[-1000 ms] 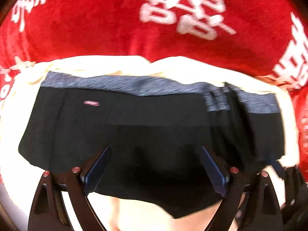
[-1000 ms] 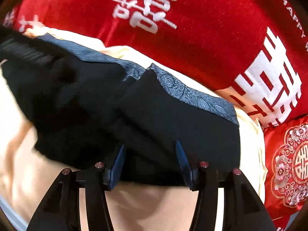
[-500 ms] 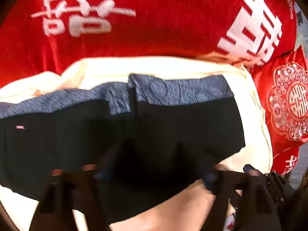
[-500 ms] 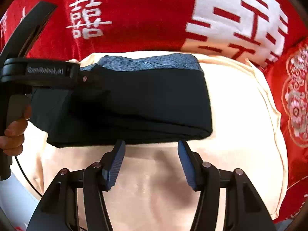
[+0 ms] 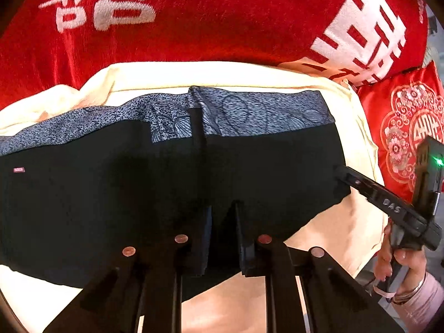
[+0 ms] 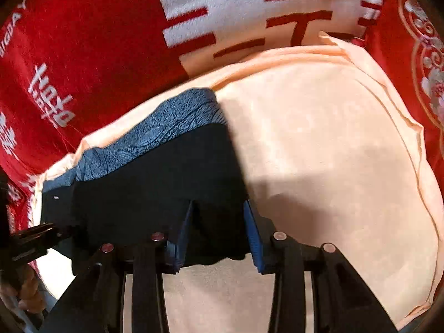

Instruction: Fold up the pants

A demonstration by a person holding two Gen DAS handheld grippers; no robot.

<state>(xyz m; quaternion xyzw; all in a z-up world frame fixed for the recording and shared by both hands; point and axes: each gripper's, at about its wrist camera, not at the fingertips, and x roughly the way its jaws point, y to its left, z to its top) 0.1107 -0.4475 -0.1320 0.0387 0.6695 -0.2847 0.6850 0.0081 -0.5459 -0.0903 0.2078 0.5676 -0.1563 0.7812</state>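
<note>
Black pants [image 5: 249, 172] with a blue-grey patterned waistband are laid folded on a cream cloth [image 6: 333, 152]. Smooth fabric is pinched by the narrow left gripper [image 5: 222, 219]; the half-open right gripper [image 6: 217, 216] straddles the fold's edge.

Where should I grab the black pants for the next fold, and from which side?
Probably the near black hem of the pants, approached low from the near side. That edge lies free on the cream cushion; the patterned waistband sits on the far side.
</note>
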